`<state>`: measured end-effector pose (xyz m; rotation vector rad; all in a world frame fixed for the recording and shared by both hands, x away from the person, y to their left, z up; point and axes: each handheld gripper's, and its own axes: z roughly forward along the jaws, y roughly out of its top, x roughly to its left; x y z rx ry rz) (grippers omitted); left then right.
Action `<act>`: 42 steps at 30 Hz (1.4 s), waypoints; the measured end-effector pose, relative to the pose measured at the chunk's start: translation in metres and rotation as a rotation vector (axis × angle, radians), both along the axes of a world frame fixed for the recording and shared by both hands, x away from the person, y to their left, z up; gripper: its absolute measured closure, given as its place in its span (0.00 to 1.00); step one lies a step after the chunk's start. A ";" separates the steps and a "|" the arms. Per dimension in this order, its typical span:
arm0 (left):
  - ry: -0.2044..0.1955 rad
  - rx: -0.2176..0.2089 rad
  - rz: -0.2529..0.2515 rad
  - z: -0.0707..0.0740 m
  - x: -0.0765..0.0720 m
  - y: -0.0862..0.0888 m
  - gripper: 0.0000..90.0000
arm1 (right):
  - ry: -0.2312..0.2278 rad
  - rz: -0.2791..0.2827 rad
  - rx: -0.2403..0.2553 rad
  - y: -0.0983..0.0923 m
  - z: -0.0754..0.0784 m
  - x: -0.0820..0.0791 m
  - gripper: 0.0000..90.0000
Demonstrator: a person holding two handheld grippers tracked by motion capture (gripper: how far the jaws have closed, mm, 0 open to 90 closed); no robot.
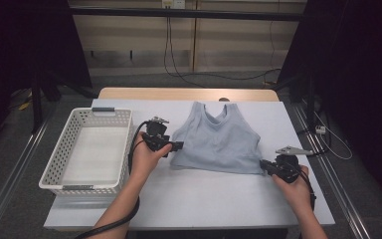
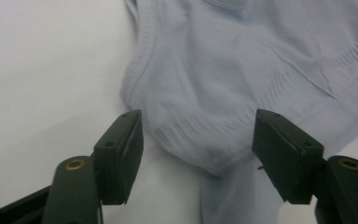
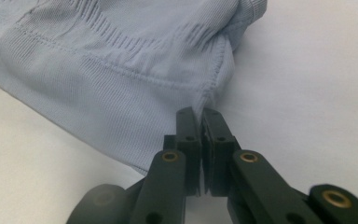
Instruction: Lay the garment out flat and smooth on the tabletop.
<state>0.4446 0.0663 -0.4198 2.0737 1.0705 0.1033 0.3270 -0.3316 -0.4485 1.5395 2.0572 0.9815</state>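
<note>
The right gripper (image 3: 201, 116) is clamped on the bottom corner of the pale blue top (image 1: 218, 142), which lies flat on the white table (image 1: 189, 199). The left gripper (image 2: 198, 135) stands released at the opposite corner, beside a white basket (image 1: 54, 169).

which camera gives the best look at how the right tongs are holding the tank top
The right gripper view: its tongs stand shut, pinching the hem corner of the tank top up close. The high view shows the right tongs at the top's near right corner, small and dark. The left gripper view shows the fabric between open left tongs.
</note>
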 end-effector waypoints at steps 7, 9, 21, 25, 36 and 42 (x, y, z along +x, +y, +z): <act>0.028 0.014 -0.014 -0.014 -0.004 -0.002 0.47 | 0.000 0.000 -0.001 0.001 0.000 0.000 0.97; 0.048 0.001 -0.014 -0.018 -0.002 -0.001 0.50 | 0.000 0.000 -0.001 0.001 0.000 0.000 0.97; 0.040 0.043 -0.002 -0.030 -0.001 -0.003 0.54 | -0.005 0.012 -0.013 0.004 0.000 -0.002 0.97; 0.037 0.018 0.010 -0.020 -0.001 0.005 0.50 | -0.008 0.013 -0.009 0.004 0.001 -0.003 0.96; 0.059 0.030 0.007 -0.025 -0.004 0.004 0.71 | -0.009 0.014 -0.015 0.005 0.001 -0.003 0.96; 0.089 -0.010 0.008 -0.034 -0.005 0.005 0.80 | -0.007 0.015 -0.022 0.006 0.001 -0.003 0.96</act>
